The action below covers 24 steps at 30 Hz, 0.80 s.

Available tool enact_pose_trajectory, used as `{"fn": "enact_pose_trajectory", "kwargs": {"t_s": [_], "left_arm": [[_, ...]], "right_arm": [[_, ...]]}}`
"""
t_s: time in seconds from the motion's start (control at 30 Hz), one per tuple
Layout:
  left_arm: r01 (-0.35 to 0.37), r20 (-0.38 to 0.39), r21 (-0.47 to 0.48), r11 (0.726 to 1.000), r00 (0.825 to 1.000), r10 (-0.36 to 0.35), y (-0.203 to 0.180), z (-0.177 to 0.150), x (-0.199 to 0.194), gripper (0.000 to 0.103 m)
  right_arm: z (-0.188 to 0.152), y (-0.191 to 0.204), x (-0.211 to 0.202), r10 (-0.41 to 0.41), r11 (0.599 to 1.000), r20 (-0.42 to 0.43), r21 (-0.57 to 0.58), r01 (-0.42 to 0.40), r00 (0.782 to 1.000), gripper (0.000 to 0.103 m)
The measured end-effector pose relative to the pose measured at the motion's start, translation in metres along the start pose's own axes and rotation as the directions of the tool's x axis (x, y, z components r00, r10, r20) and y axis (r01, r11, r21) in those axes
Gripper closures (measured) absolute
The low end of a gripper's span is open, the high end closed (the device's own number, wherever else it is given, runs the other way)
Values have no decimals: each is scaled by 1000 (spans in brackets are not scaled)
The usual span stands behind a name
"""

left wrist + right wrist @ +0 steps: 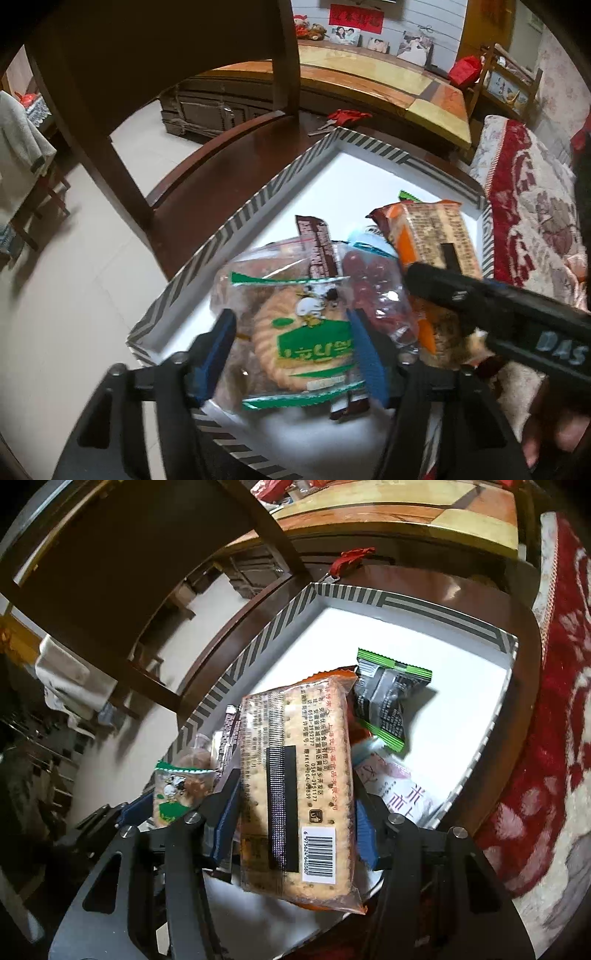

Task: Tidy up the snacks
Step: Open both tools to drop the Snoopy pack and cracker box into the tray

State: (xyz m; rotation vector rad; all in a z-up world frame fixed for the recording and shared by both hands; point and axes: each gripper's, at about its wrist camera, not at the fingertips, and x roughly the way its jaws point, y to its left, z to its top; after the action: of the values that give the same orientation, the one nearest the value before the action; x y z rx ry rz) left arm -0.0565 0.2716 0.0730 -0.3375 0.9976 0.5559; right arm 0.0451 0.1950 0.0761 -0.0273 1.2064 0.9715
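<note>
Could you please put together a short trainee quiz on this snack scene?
1. True or false: the box sits on a chair.
2. What lies between the fingers of the right claw? A) cracker pack B) bottle C) banana
3. What colour is the trim on the cookie pack between the fingers of the left claw?
Key: 1 true; 2 A; 3 green.
</note>
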Motion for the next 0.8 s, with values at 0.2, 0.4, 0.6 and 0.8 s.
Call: {"fn": "enact_pose_trajectory", "kwargs": {"t_s": [0.2, 0.4, 0.6, 0.8], "left_arm": [[-22, 20, -8, 1000, 1000, 22, 2, -4, -8, 21], [-33, 96, 19, 999, 995, 32, -3, -11, -32, 11], [-34, 175, 60, 998, 984, 23, -17, -24, -61, 5], [-19, 200, 68, 997, 980, 5, -24, -32, -77, 3]], "right_arm": [[-5, 1, -26, 8, 1000, 64, -1, -8, 998, 45], [-24, 5, -66, -43, 998, 156, -28, 48, 987, 45], [-56, 3, -101, -169, 979, 236, -70, 191, 957, 45], [-84, -12, -123, -191, 977, 252, -47, 209, 949, 45]]}}
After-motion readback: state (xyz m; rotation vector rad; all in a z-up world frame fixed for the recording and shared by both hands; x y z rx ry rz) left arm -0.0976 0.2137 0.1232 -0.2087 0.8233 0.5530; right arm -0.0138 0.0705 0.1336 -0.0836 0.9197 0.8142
